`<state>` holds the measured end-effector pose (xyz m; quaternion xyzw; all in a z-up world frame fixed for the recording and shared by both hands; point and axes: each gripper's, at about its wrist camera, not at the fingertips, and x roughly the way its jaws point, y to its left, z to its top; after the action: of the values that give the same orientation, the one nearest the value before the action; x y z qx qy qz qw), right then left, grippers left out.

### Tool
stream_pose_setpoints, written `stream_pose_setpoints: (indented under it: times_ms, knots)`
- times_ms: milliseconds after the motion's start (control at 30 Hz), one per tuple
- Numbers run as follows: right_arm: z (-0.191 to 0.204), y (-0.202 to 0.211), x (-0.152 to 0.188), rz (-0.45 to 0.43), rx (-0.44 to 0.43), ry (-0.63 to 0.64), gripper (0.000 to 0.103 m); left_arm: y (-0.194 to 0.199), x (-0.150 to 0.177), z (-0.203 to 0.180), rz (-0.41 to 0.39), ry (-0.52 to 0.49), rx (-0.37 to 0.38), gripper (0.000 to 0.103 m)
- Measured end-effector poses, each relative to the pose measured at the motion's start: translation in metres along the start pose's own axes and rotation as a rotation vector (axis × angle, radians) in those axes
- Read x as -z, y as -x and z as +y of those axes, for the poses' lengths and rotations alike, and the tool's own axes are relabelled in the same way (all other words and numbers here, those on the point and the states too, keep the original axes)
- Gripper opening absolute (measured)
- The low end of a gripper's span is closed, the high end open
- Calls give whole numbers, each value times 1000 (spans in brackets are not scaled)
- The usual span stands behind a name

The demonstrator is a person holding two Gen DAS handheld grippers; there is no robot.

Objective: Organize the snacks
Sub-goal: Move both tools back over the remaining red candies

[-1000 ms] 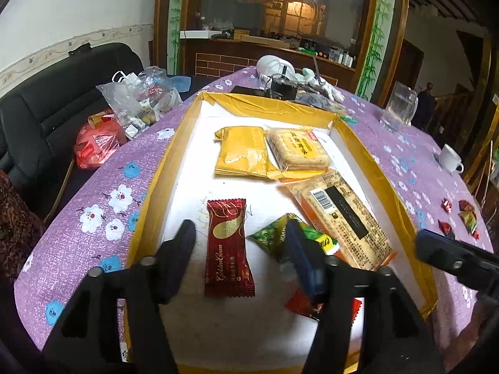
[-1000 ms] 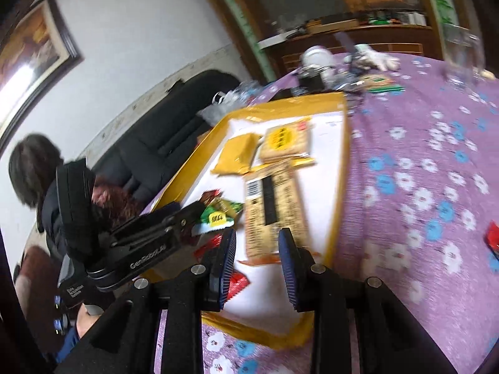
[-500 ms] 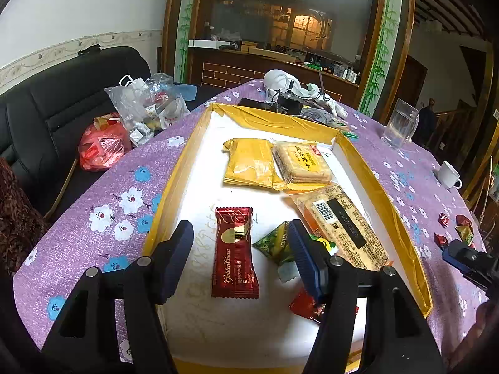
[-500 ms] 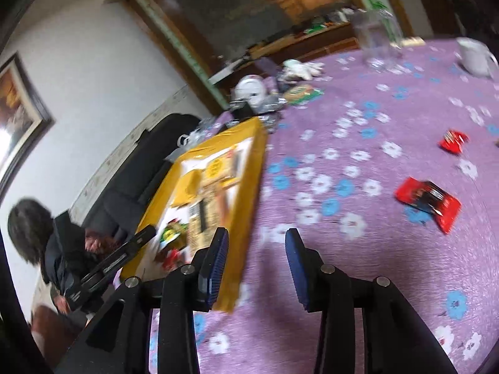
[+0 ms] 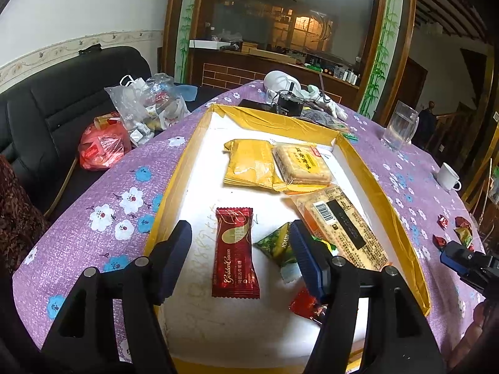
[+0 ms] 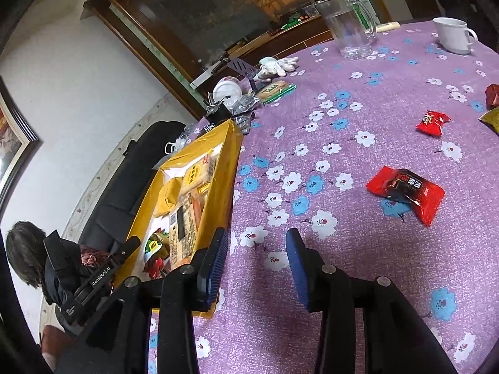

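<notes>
A yellow-rimmed white tray (image 5: 375,187) on the purple flowered table holds several snacks: a dark red Golden Crown bar (image 5: 235,254), a green packet (image 5: 277,244), yellow biscuit packs (image 5: 249,163) and a long orange cracker pack (image 5: 343,224). My left gripper (image 5: 241,260) is open and empty, hovering over the red bar. My right gripper (image 6: 255,268) is open and empty above the tablecloth, right of the tray (image 6: 229,168). A red-and-black snack packet (image 6: 405,191) lies ahead to its right, with a small red packet (image 6: 432,121) farther off.
A glass pitcher (image 6: 349,28) and a white cup (image 6: 453,34) stand at the far side. White gloves (image 6: 276,64) and clutter lie beyond the tray. Plastic bags (image 5: 140,109) sit on a black sofa at left. Small candies (image 5: 453,229) lie at the right edge.
My right gripper has swung right, away from the tray, over the tablecloth toward the loose red packets, and its fingers have spread wider. My left gripper has drawn back slightly and stays open.
</notes>
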<state>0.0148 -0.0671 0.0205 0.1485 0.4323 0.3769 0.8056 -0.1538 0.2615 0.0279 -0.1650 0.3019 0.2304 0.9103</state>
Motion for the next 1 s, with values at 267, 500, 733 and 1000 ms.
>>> stream_pose_setpoints:
  times_ms: [267,500,733,1000]
  knots:
    - [-1,-4,2,17,20,-3,41,2,0,-2,-11,2,-1,65]
    - [-3,-2,0,16,13,-13,41,20,0,4,-47,62,49,65]
    - [-25,43,-23,-74,-11,-53,41,59,-15,-37,-80,14,172,65]
    - [-89,72,-73,-48,258,-89,42,45,-21,-148,134,-177,415,67]
